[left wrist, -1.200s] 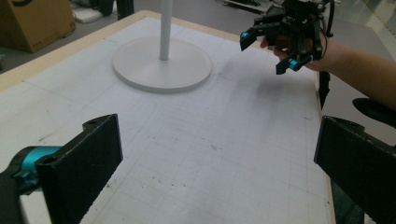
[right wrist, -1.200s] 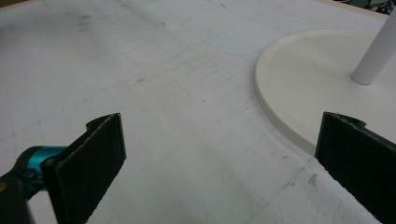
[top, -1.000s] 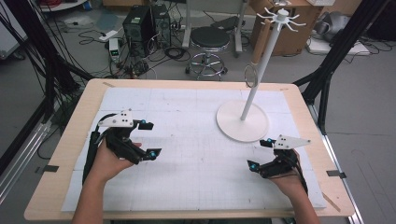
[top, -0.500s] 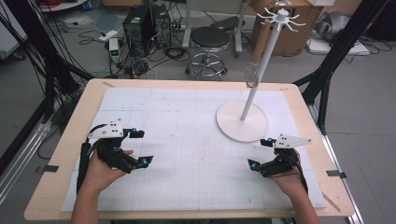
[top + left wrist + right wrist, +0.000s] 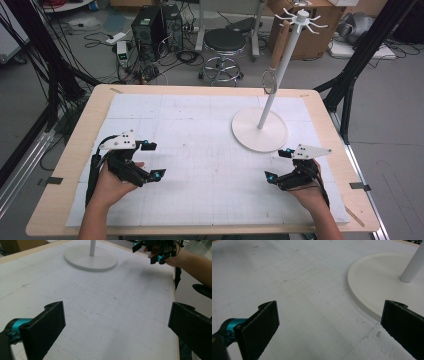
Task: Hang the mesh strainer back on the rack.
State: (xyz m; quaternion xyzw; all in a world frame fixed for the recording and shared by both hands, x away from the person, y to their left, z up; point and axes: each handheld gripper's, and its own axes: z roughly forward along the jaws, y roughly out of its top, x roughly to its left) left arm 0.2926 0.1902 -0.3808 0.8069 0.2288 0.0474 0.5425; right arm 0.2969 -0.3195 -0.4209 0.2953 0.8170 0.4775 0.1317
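white stand (image 5: 260, 125) with round base far right, white grid-lined mat (image 5: 200, 145) on light wooden table (image 5: 75, 150), black grippers (image 5: 150, 160) with teal accents, grey top plates

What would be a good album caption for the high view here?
Two hand-held grippers, left gripper and right gripper, open over a gridded mat beside a white stand.

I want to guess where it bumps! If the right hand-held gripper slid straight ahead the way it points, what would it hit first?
Probably the white stand's round base. The right hand-held gripper, jaws open, looks over bare mat, with the base's rim ahead towards the right.
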